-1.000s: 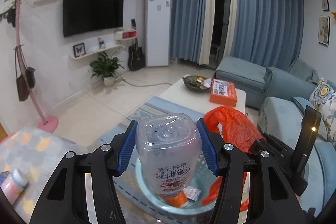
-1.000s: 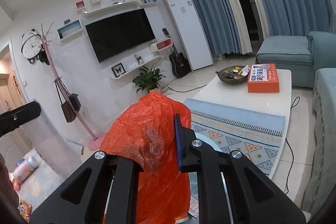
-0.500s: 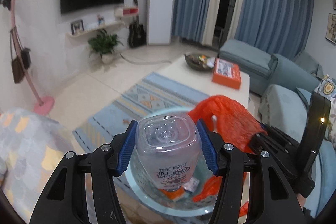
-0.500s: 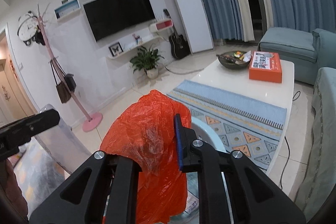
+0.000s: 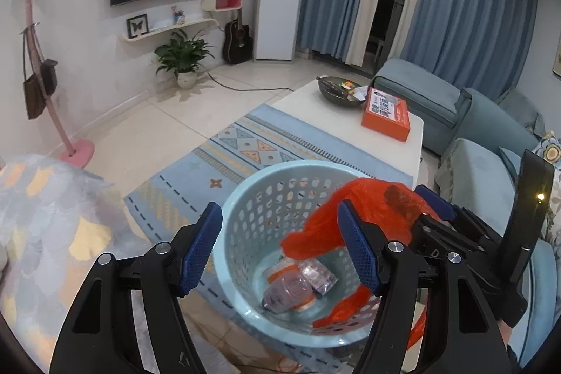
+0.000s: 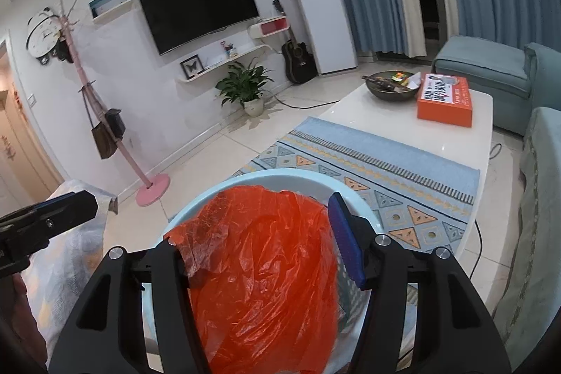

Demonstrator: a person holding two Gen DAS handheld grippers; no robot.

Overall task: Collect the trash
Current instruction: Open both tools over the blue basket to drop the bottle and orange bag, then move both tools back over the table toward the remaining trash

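Observation:
A light blue perforated basket (image 5: 245, 198) sits below both grippers. A clear plastic bottle (image 5: 291, 293) with an orange label lies on its bottom beside a small clear wrapper (image 5: 320, 276). My left gripper (image 5: 280, 244) is open and empty above the basket. My right gripper (image 6: 256, 255) holds an orange plastic bag (image 6: 266, 269) over the basket rim (image 6: 280, 174); the bag bulges between the jaws and hides the left pad. The bag also shows in the left wrist view (image 5: 371, 209), hanging into the basket.
A white coffee table (image 5: 315, 104) with a patterned blue runner (image 5: 245, 142), a dark bowl (image 5: 338, 88) and an orange box (image 5: 385, 113) stands beyond the basket. Blue sofas (image 5: 484, 128) lie to the right. A pink coat stand (image 5: 75, 149) stands left. A patterned cloth (image 5: 45, 216) lies at lower left.
My left gripper opened and the clear bottle dropped out of it into the basket. Both views tilted down over the basket. The right gripper kept the orange bag.

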